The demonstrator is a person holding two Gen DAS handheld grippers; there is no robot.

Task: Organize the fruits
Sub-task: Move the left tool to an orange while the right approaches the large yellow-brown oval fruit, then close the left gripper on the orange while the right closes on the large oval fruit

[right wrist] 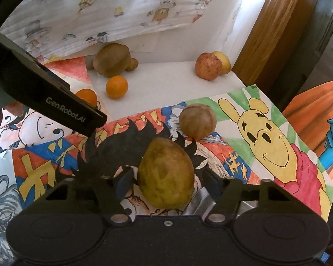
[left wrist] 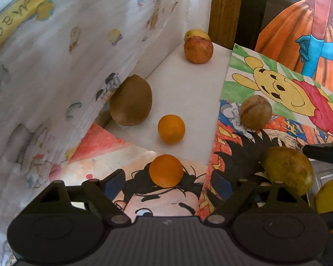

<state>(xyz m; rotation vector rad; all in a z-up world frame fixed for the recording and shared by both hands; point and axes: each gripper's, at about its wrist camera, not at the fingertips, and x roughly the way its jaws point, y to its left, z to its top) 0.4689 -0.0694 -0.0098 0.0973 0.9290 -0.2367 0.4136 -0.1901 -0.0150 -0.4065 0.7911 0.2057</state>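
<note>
Left wrist view: the left gripper (left wrist: 169, 182) is pointing steeply down at the drawings, jaws standing apart and holding nothing. The near orange (left wrist: 166, 170) is sitting between the fingertips, touching neither pad; being round, it shows no long axis. A second orange (left wrist: 171, 129) is lying just beyond it at 12 o'clock, and a large brown oval fruit (left wrist: 131, 100) is leaning at 11 o'clock, its long axis tilted toward 1 o'clock.

Right wrist view: the right gripper (right wrist: 166, 178) is also angling downward, jaws partly spread. The yellow-green mango (right wrist: 165, 173) is standing between the fingers (right wrist: 127, 177), its long axis running from 6 to 12 o'clock, narrower end uppermost. The left pad is appearing to meet the skin; contact on the right cannot be told. A round brown fruit (right wrist: 197, 121) is lying at 1 o'clock, just beyond the mango.
</note>
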